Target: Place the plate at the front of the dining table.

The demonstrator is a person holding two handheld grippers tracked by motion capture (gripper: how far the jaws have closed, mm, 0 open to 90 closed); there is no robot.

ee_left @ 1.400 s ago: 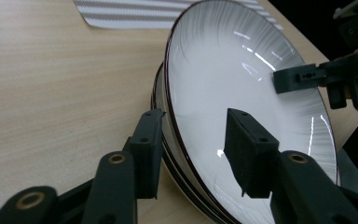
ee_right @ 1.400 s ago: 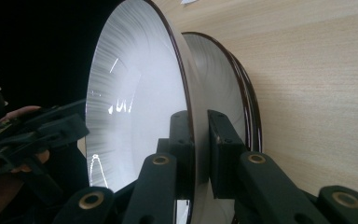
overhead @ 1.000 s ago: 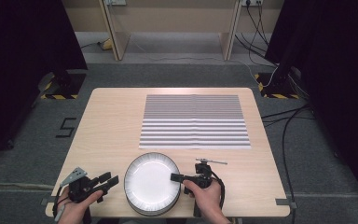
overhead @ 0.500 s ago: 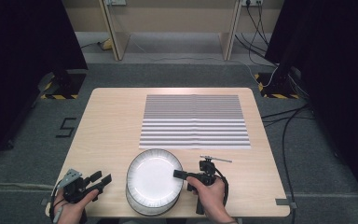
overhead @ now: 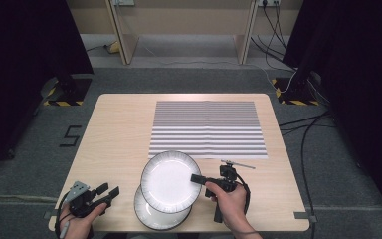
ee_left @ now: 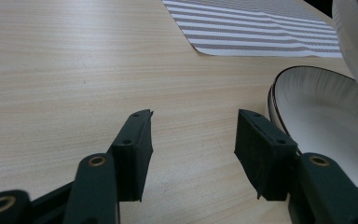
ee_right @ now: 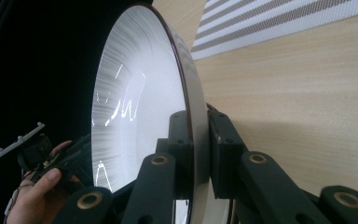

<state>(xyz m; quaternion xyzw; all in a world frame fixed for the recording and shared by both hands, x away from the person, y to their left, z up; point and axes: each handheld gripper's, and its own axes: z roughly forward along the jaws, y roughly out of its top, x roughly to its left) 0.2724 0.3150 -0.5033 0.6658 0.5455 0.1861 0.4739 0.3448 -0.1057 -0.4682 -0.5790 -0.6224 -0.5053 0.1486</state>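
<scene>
A white plate with a dark rim, the upper plate (overhead: 168, 180), hangs above the table, and my right gripper (overhead: 197, 179) is shut on its right edge. In the right gripper view the upper plate (ee_right: 140, 107) stands on edge between the two jaws of the right gripper (ee_right: 196, 135). Under it a second plate (overhead: 151, 216) of the same kind lies on the table near the front edge, half covered; this lower plate (ee_left: 326, 116) also shows beside my left gripper (ee_left: 193, 140). My left gripper (overhead: 107, 193) rests open at the front left, a little left of the lower plate, holding nothing.
A grey and white striped placemat (overhead: 209, 128) lies flat on the far half of the wooden table (overhead: 114, 139). Cables (overhead: 308, 124) run on the floor to the right. Bare wood lies to the left of the mat.
My right gripper has lifted the upper plate off the lower one and carried it up and toward the mat. My left gripper has drawn back to the left, away from the plates.
</scene>
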